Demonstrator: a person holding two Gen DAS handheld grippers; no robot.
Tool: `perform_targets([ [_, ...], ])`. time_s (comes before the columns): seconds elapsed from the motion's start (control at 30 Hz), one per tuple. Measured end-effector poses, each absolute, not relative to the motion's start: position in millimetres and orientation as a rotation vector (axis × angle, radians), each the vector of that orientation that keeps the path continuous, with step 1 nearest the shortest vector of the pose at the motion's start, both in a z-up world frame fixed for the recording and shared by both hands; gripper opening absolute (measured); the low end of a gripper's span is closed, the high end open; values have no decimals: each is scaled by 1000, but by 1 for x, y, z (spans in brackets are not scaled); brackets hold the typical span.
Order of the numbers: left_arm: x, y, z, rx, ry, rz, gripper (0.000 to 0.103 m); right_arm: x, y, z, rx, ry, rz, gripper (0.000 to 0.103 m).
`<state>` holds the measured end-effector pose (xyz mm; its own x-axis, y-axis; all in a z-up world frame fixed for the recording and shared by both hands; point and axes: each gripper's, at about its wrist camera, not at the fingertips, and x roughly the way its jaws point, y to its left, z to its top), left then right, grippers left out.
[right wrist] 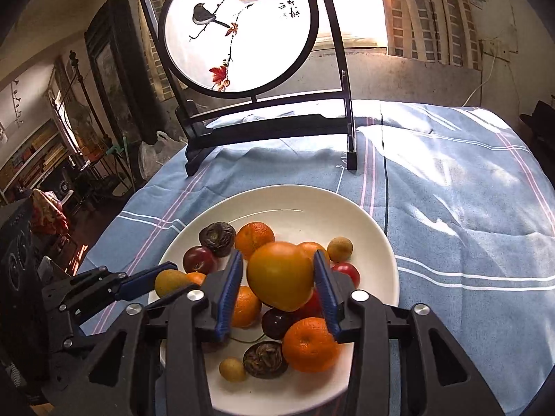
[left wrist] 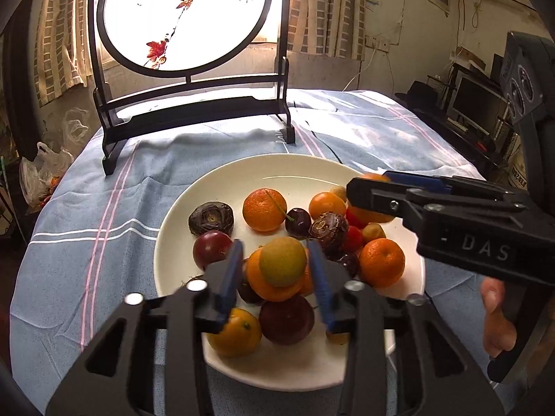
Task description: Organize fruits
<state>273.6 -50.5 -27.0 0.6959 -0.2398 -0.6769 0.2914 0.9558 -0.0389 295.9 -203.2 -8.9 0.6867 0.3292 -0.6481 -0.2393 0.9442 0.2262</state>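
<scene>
Left claw (left wrist: 277, 270) pinching greenish-brown fruit (left wrist: 282, 260); right claw (right wrist: 279, 277) pinching large orange (right wrist: 280, 275). Both held over fruit pile on white plate (right wrist: 374, 242), near side of desk (right wrist: 451, 242).

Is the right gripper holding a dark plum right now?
No, the right gripper holds a large orange fruit between its blue pads above the plate.

plate (right wrist: 364, 215): white, heaped with fruit | orange (right wrist: 280, 275): held above heap | green-brown fruit (left wrist: 282, 261): held above heap
</scene>
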Motion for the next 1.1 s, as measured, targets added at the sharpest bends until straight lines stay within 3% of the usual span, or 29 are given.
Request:
perform_targets([
  [0.03,272,-46,-25,57,732,-282,80,294,-203,-8,127,738,311,59],
  [0.07,269,-43,-22,48,716,-266,89,290,-204,-6,132,728,310,59],
  [0.27,234,-16,-11,25,711,-255,95,241,-217,3,166,720,354,61],
  [0.43,183,4,-9,25,722,-242,98,170,-226,-3,169,705,353,83],
  [0.57,138,12,-14,45,731,-239,98,114,-229,-15,129,706,316,87],
  [0.67,102,12,-14,62,729,-238,98,80,-234,-20,147,722,297,98],
  [1.1,-12,9,29,92,584,-118,98,-18,-271,27,128,583,155,99],
])
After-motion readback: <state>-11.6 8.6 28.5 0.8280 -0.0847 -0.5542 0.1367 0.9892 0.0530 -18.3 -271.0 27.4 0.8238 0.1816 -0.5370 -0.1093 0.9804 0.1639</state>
